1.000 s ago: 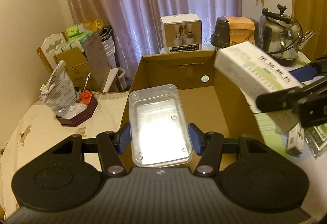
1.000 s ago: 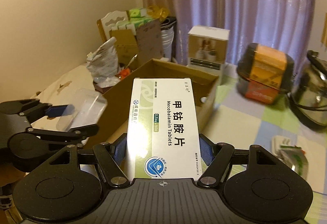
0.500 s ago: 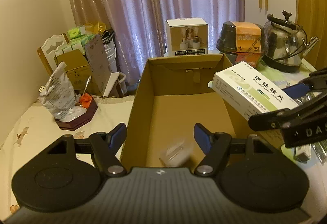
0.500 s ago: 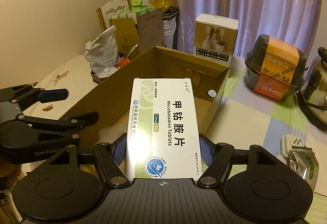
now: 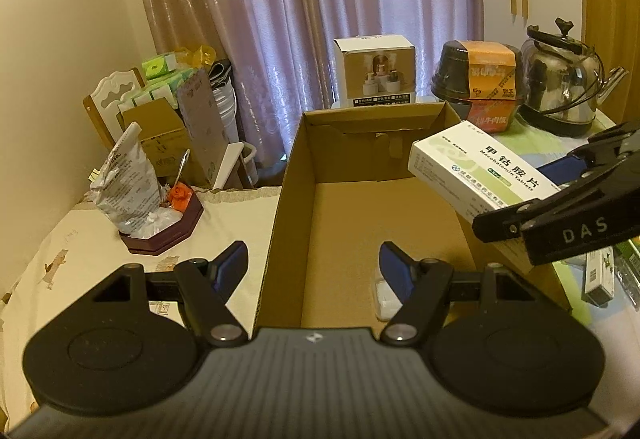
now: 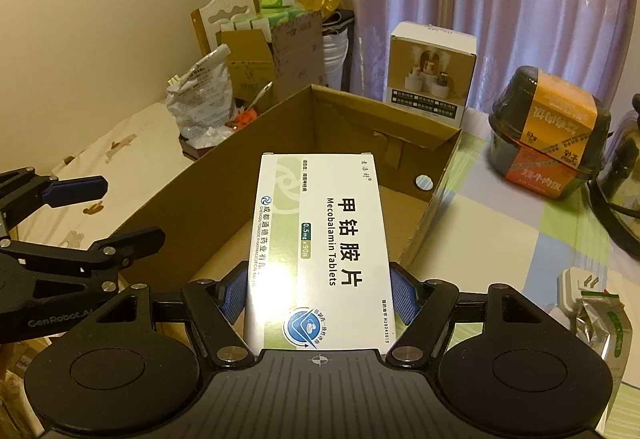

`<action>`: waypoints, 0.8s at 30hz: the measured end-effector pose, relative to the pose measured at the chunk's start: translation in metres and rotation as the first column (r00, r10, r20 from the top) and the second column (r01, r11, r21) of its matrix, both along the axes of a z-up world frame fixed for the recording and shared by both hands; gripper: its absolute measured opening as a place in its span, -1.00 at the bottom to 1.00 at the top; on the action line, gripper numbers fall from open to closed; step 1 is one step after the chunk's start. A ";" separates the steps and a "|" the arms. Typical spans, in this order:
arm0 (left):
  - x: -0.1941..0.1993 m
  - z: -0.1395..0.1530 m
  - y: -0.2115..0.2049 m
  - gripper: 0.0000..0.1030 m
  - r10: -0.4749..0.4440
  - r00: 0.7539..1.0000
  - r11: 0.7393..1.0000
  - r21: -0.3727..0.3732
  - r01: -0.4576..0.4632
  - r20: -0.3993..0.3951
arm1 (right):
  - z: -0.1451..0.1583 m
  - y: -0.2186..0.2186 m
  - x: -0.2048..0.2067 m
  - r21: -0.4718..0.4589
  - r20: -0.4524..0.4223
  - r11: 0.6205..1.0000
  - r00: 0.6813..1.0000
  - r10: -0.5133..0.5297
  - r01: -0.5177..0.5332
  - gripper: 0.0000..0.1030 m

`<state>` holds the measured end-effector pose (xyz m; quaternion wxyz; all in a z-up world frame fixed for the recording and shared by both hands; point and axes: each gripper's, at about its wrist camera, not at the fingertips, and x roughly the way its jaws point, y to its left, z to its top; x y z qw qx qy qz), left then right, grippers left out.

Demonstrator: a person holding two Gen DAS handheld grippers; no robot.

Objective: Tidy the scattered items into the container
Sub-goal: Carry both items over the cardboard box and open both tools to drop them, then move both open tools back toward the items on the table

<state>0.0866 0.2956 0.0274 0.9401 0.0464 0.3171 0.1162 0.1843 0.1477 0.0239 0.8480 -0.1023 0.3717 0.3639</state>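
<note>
Mecobalamin box [image 6: 320, 251] sits clamped in the right tool [image 6: 318, 293] above the cardboard carton [image 5: 280, 199]; the left tool [image 5: 312, 267] gapes apart, empty.

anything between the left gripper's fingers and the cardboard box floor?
Nearly bare. The left gripper is open over the cardboard box; only a clear plastic container lies on the floor by its right finger, seen in the left wrist view.
</note>
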 end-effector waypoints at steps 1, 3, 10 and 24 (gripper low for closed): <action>0.000 0.000 0.001 0.34 0.000 1.000 1.000 -0.003 0.000 0.001 | -0.001 0.001 0.000 0.001 -0.002 1.000 1.000 0.000 0.000 0.41; -0.001 -0.001 0.001 0.34 0.002 1.000 1.000 -0.004 -0.002 0.000 | -0.002 0.002 0.000 0.003 -0.004 1.000 1.000 0.004 -0.004 0.41; -0.004 -0.004 0.004 0.40 0.015 1.000 1.000 -0.016 -0.015 -0.006 | -0.009 0.008 0.001 0.014 0.002 1.000 1.000 0.011 -0.011 0.42; -0.010 -0.006 -0.005 0.43 0.016 1.000 1.000 -0.024 -0.016 -0.011 | 0.006 -0.015 0.000 0.069 0.031 0.997 0.999 -0.027 0.025 0.53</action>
